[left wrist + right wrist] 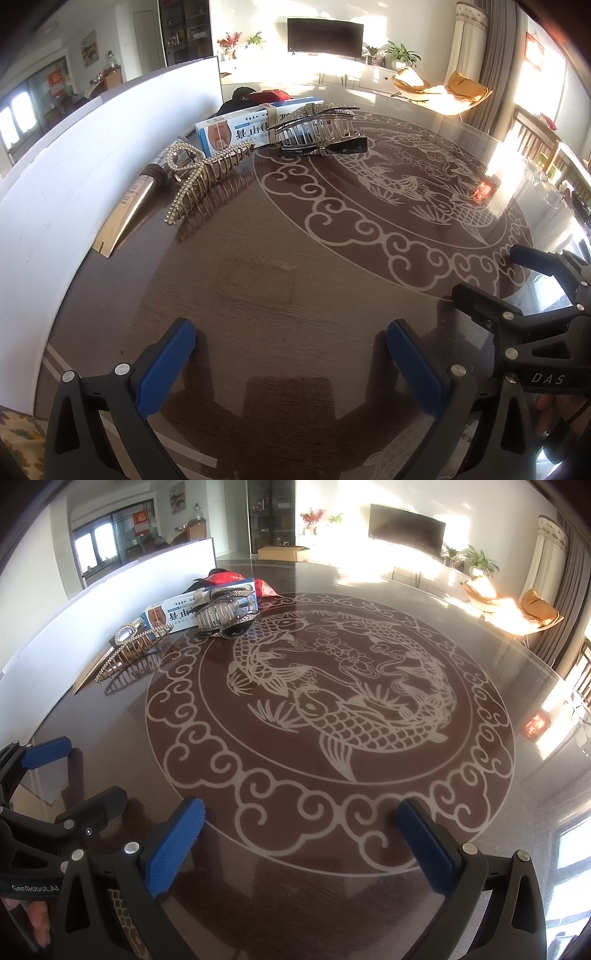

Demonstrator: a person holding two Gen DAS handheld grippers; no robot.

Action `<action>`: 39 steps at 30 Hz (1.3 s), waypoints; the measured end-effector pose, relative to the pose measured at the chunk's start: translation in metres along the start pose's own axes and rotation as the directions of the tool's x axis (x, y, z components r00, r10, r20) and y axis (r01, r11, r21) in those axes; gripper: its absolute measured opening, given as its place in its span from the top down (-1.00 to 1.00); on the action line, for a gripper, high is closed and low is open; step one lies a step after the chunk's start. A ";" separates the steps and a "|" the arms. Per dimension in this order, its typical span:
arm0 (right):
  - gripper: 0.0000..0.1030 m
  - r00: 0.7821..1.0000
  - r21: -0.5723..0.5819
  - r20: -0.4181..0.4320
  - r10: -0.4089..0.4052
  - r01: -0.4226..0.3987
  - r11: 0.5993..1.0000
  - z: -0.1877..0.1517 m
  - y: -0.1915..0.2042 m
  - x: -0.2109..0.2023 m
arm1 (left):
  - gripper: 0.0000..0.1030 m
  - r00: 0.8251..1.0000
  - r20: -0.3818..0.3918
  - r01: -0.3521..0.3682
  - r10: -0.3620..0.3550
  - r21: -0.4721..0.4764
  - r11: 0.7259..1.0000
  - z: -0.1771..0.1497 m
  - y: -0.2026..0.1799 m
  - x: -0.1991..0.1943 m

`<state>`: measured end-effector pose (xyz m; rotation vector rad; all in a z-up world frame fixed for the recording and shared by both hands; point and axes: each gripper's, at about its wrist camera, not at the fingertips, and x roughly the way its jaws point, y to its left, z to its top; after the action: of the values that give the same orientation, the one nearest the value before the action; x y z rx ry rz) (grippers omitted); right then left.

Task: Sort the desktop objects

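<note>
**Both claws released, hovering short of the clutter**

Blue-padded fingers (166, 363) of my left claw (291, 365) are sitting nearest the lens, spread wide with nothing between them, hanging over bare dark tabletop (295, 277). Off to their right I am seeing my right claw (491, 273) in the left wrist view, likewise released and carrying nothing; its own camera is showing the right claw (301, 843) gaping above the scrolled border of the carp medallion (332, 701) inlaid in the tabletop (517, 812). The left claw (77, 771) is showing at that view's left edge.

I am taking the medallion as my landmark. Everything to be sorted is lying beyond its far-left rim, well apart from both claws. A pearl-studded gold hair clip (201, 177) is resting just outside the rim, nearest to me of the group, and touching a metallic tube (147, 188) lying behind it against the white board (74, 184). Farther along the rim, a blue and white box (240, 129) is lying lengthwise with a band around it. A rhinestone claw clip (314, 123) with clear teeth is sitting in front of the box, atop a black bow clip (328, 149) overlapping the medallion's border. Behind the box, black and red items (255, 96) are partly hidden; I cannot tell what they are.
</note>
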<state>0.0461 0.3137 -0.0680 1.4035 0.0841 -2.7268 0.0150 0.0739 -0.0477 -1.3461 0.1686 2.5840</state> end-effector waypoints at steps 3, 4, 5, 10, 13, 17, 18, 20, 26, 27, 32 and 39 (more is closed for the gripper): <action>-1.00 1.000 0.000 0.000 0.000 0.000 1.000 0.000 0.000 0.000 | -1.00 1.000 0.000 0.001 -0.001 -0.001 1.000 0.000 0.000 0.000; -1.00 1.000 0.000 0.000 0.000 0.000 1.000 0.000 0.000 0.000 | -1.00 1.000 0.000 0.001 -0.001 -0.001 1.000 0.000 0.000 0.000; -1.00 1.000 0.000 0.000 0.000 0.000 1.000 0.000 0.000 0.000 | -1.00 1.000 0.000 -0.001 0.001 -0.001 1.000 0.000 0.000 0.000; -1.00 1.000 0.000 0.000 0.000 0.000 1.000 0.000 0.000 0.000 | -1.00 1.000 0.002 -0.006 0.006 -0.003 1.000 -0.001 -0.001 -0.001; -1.00 1.000 0.000 0.000 0.000 0.000 1.000 0.000 0.000 0.000 | -1.00 1.000 0.004 -0.010 0.010 -0.007 1.000 -0.001 -0.001 -0.001; -1.00 1.000 0.001 0.000 0.001 -0.001 1.000 0.000 0.000 0.000 | -1.00 1.000 0.007 -0.019 0.019 -0.022 1.000 -0.002 -0.001 -0.001; -1.00 1.000 0.000 0.000 0.000 0.000 1.000 0.000 0.000 0.000 | -1.00 1.000 0.008 -0.023 0.023 -0.028 0.999 -0.002 -0.001 -0.002; -1.00 1.000 0.000 0.000 0.000 0.000 1.000 0.000 0.000 0.000 | -1.00 1.000 0.009 -0.028 0.029 -0.038 0.999 -0.003 -0.001 -0.002; -1.00 1.000 0.007 0.000 0.001 -0.001 1.000 0.000 -0.001 0.000 | -1.00 0.999 0.005 -0.054 0.054 -0.073 0.996 -0.002 0.001 -0.001; -1.00 1.000 0.007 0.000 0.001 -0.001 1.000 0.000 -0.001 0.000 | -1.00 0.998 0.006 -0.054 0.055 -0.073 0.996 -0.002 0.001 -0.001; -1.00 1.000 0.007 0.000 0.001 -0.001 1.000 0.000 -0.001 0.000 | -1.00 0.998 0.006 -0.054 0.055 -0.073 0.996 -0.002 0.001 -0.001; -1.00 1.000 0.007 0.000 0.001 -0.001 1.000 0.000 -0.001 0.000 | -1.00 0.998 0.006 -0.054 0.055 -0.072 0.996 -0.002 0.001 -0.001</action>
<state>0.0457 0.3147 -0.0677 1.4044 0.0731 -2.7290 0.0167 0.0726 -0.0482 -1.3745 0.1134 2.6640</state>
